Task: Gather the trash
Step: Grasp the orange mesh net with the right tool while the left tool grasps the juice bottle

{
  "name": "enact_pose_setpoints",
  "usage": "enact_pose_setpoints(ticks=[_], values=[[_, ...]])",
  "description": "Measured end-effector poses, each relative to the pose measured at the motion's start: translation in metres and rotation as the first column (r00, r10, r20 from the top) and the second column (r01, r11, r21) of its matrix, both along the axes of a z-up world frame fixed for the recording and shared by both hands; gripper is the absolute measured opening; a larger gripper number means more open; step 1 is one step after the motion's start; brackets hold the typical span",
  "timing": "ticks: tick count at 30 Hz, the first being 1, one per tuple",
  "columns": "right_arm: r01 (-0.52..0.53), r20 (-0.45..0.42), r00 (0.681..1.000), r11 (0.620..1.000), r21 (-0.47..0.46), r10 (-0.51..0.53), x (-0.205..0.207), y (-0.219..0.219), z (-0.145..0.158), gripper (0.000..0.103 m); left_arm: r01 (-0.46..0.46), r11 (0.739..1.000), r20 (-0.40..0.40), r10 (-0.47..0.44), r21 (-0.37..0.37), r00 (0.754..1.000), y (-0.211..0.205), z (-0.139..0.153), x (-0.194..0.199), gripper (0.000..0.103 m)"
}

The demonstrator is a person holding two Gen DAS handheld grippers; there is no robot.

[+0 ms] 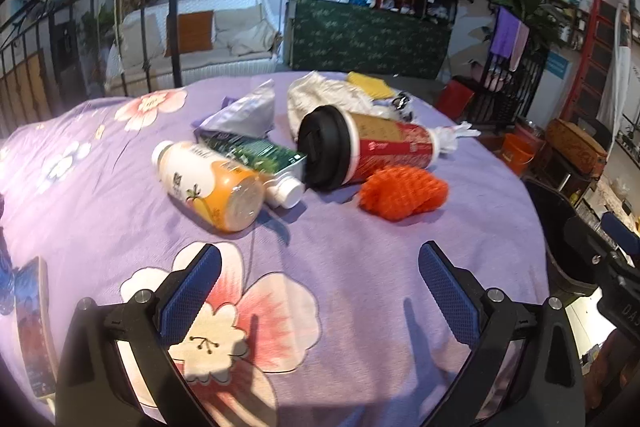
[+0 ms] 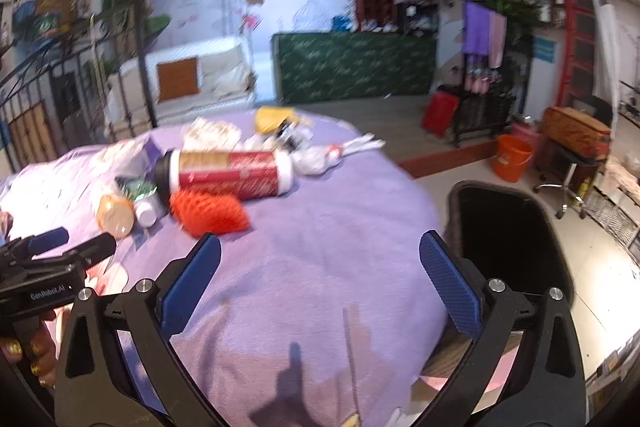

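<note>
Trash lies on a purple flowered cloth (image 1: 340, 267): an orange juice bottle (image 1: 208, 183) on its side, a green carton (image 1: 256, 155), a small white bottle (image 1: 286, 191), a red paper cup with a black lid (image 1: 360, 147), an orange foam net (image 1: 402, 193), a silver bag (image 1: 248, 113) and crumpled white paper (image 1: 320, 91). My left gripper (image 1: 320, 291) is open and empty, short of the bottle. My right gripper (image 2: 320, 287) is open and empty over bare cloth; the cup (image 2: 228, 173) and net (image 2: 210, 213) lie ahead to its left. A black bin (image 2: 508, 227) stands by the table's right edge.
A phone (image 1: 34, 327) lies at the cloth's left edge. A yellow cloth (image 1: 370, 83) and a knotted white bag (image 2: 320, 159) lie at the far side. An orange bucket (image 2: 514, 157), a red bag (image 2: 440, 113) and a stool stand on the floor to the right.
</note>
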State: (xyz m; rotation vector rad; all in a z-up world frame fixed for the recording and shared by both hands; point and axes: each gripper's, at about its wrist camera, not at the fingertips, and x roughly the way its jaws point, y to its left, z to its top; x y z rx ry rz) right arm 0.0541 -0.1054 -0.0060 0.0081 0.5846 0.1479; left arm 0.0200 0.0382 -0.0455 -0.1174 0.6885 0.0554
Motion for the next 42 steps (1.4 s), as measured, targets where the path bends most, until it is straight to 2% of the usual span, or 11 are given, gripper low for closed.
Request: enact_pose_setpoints(ticks=[4, 10, 13, 16, 17, 19, 20, 24, 33, 39, 42], values=[[-0.158, -0.07, 0.985, 0.987, -0.003, 0.158, 0.03, 0.031, -0.009, 0.098, -0.039, 0.999, -0.035, 0.039, -0.002, 0.999, 0.02, -0.001, 0.001, 0.097], [-0.287, -0.133, 0.952, 0.956, -0.063, 0.277, 0.071, 0.071, -0.015, 0.098, -0.073, 0.997, -0.128, 0.067, -0.041, 0.99, 0.048, -0.007, 0.014, 0.097], [-0.349, -0.159, 0.931, 0.931, -0.112, 0.33, 0.093, 0.094, -0.019, 0.092, -0.109, 0.993, -0.155, 0.101, -0.046, 0.983, 0.062, -0.006, 0.021, 0.097], [-0.393, -0.218, 0.909, 0.905, -0.164, 0.356, 0.11, 0.11, -0.028, 0.076, -0.139, 0.989, -0.164, 0.129, -0.052, 0.978, 0.074, -0.003, 0.026, 0.097], [-0.405, -0.245, 0.9, 0.898, -0.174, 0.359, 0.117, 0.115, -0.034, 0.067, -0.146, 0.987, -0.17, 0.133, -0.064, 0.976, 0.077, -0.003, 0.029, 0.097], [-0.418, -0.288, 0.888, 0.891, -0.176, 0.359, 0.128, 0.12, -0.046, 0.059, -0.15, 0.985, -0.192, 0.131, -0.089, 0.973, 0.083, -0.004, 0.034, 0.097], [-0.414, -0.293, 0.888, 0.892, -0.179, 0.354, 0.129, 0.121, -0.048, 0.05, -0.152, 0.984, -0.202, 0.131, -0.092, 0.971, 0.084, -0.004, 0.036, 0.097], [-0.422, -0.273, 0.888, 0.892, -0.163, 0.37, 0.128, 0.122, -0.044, 0.033, -0.158, 0.98, -0.233, 0.127, -0.119, 0.964, 0.096, -0.007, 0.047, 0.097], [-0.407, -0.257, 0.896, 0.902, -0.142, 0.363, 0.117, 0.112, -0.036, 0.03, -0.19, 0.947, -0.274, 0.117, -0.258, 0.955, 0.117, -0.003, 0.074, 0.096], [-0.387, -0.221, 0.912, 0.905, -0.176, 0.346, 0.106, 0.104, -0.023, 0.03, -0.27, 0.875, -0.348, 0.126, -0.402, 0.929, 0.139, -0.01, 0.096, 0.096], [-0.384, -0.211, 0.913, 0.909, -0.16, 0.348, 0.1, 0.099, -0.018, 0.03, -0.276, 0.858, -0.398, 0.092, -0.434, 0.913, 0.143, -0.019, 0.107, 0.092]])
